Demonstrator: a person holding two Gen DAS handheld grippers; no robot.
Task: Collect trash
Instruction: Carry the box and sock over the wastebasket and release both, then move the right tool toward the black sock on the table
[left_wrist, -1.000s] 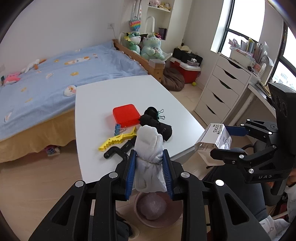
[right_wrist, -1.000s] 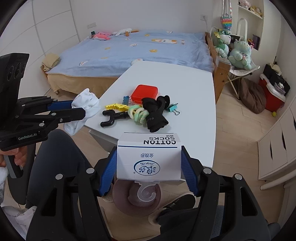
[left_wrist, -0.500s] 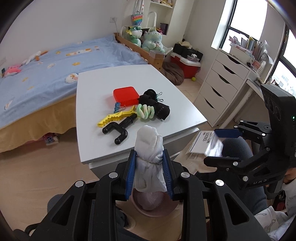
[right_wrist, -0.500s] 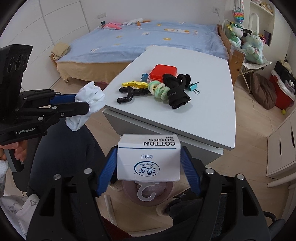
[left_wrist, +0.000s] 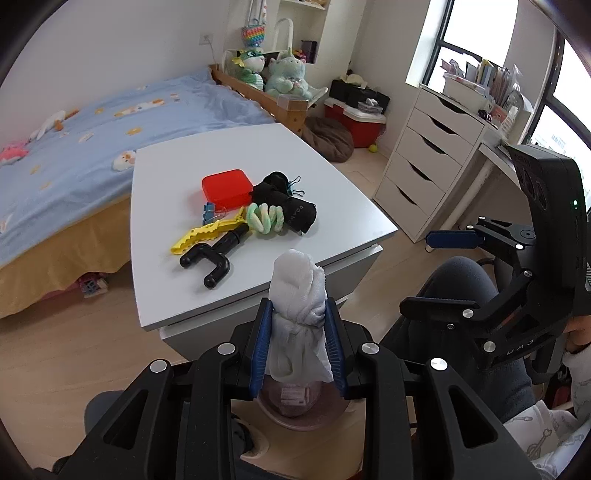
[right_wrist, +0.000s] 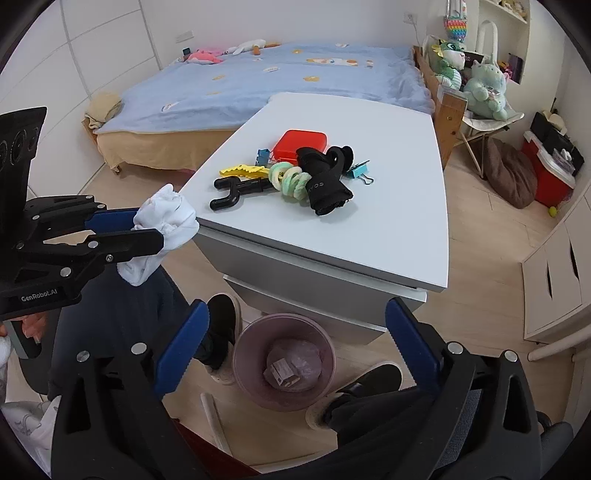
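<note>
Crumpled white tissue (left_wrist: 298, 314) is clamped between the blue pads of the left gripper (left_wrist: 297, 345), whose jaws are closed in on the wad until its waist is pinched narrow; it is judged to be very light, soft and compressible, so a squeeze across the bunched middle is enough, though loose tails hang below the pads and could snag on release. Directly beneath it, on the pale wood floor, a round pinkish bin (right_wrist: 284, 360) with thin, smooth walls is seen, and a small cardboard box (right_wrist: 283, 371) already lies inside on a crumpled liner. The right gripper (right_wrist: 291, 345) is held above that bin with its jaws spread wide and nothing between them. In the right wrist view the tissue (right_wrist: 166, 221) is shown left of the bin and just off the near corner of the table, not yet over the opening. Farther on, the white table (left_wrist: 332, 177), flat and matte, carries stiffer items: a black forked plastic handle (left_wrist: 212, 254), a yellow toothed clip (left_wrist: 207, 234), a spiral green-and-cream hair tie (left_wrist: 266, 218), a soft black pouch (left_wrist: 291, 210), blue binder clips (left_wrist: 209, 213) and a glossy red case (left_wrist: 228, 187). Whether any of these counts as trash cannot be told. Beyond, a bed under a blue quilt (left_wrist: 92, 125) is seen.
</note>
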